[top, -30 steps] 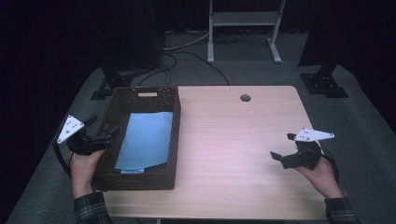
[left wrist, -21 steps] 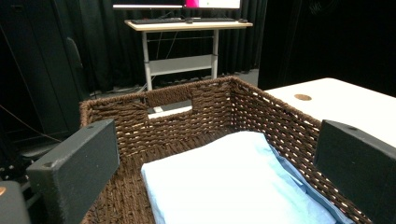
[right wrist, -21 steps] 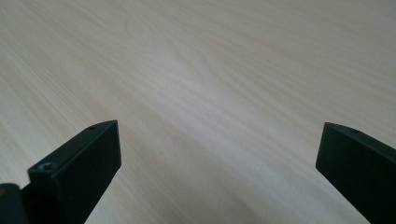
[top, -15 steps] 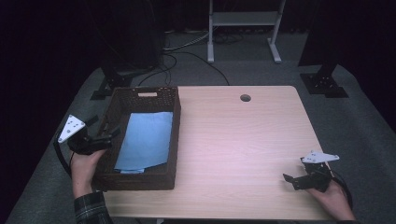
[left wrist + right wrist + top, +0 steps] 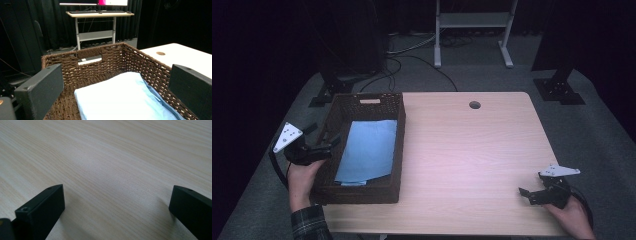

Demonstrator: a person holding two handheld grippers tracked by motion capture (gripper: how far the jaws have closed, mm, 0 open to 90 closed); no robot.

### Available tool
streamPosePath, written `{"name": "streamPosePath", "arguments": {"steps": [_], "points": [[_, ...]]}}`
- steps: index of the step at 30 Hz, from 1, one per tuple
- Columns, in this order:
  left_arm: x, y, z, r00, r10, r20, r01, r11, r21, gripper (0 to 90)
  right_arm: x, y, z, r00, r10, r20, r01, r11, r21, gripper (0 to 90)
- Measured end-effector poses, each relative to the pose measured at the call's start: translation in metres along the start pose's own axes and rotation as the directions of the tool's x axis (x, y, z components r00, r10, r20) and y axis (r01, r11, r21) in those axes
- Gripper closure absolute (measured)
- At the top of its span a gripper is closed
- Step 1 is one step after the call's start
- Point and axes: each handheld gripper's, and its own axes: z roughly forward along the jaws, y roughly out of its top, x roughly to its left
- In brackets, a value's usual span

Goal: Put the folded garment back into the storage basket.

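A dark brown wicker basket (image 5: 398,150) stands on the left part of the light wood table (image 5: 472,150). Inside it lies a folded light blue cloth (image 5: 368,150). My left gripper (image 5: 328,144) hovers at the basket's left wall, open, jaws pointing over the rim toward the cloth (image 5: 125,100); the basket's woven far wall (image 5: 100,56) with a handle slot rises ahead of it. My right gripper (image 5: 526,192) sits low at the table's front right corner, open, with bare wood (image 5: 112,175) between its jaws.
A round cable hole (image 5: 474,105) is in the table's far edge. Beyond the table stand a white desk frame (image 5: 472,30), black stand feet (image 5: 559,90) and floor cables (image 5: 412,55). Another desk with a keyboard (image 5: 100,12) is behind the basket.
My right gripper has drawn back toward the front right corner and sunk close to the tabletop. The left gripper stays at the basket's left side.
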Motion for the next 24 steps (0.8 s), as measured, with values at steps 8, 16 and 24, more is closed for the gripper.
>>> {"name": "streamPosePath", "arguments": {"steps": [8, 16, 24], "points": [[-0.012, 0.011, 0.003, 0.9997, 0.009, 0.02, -0.009, 0.9999, -0.007, 0.0, 0.0, 0.0, 0.0, 1.0, 0.004, 0.005, -0.004, 1.0, -0.001, 0.0], [-0.046, 0.033, 0.009, 0.9981, 0.028, 0.056, -0.027, 0.9995, -0.019, 0.0, 0.0, 0.0, 0.0, 1.0, 0.004, 0.005, -0.004, 1.0, 0.0, 0.0], [-0.09, 0.052, 0.021, 0.9931, 0.041, 0.11, -0.034, 0.9975, -0.062, 0.0, 0.0, 0.0, 0.001, 1.0, 0.004, 0.006, -0.004, 1.0, -0.001, 0.0]]}}
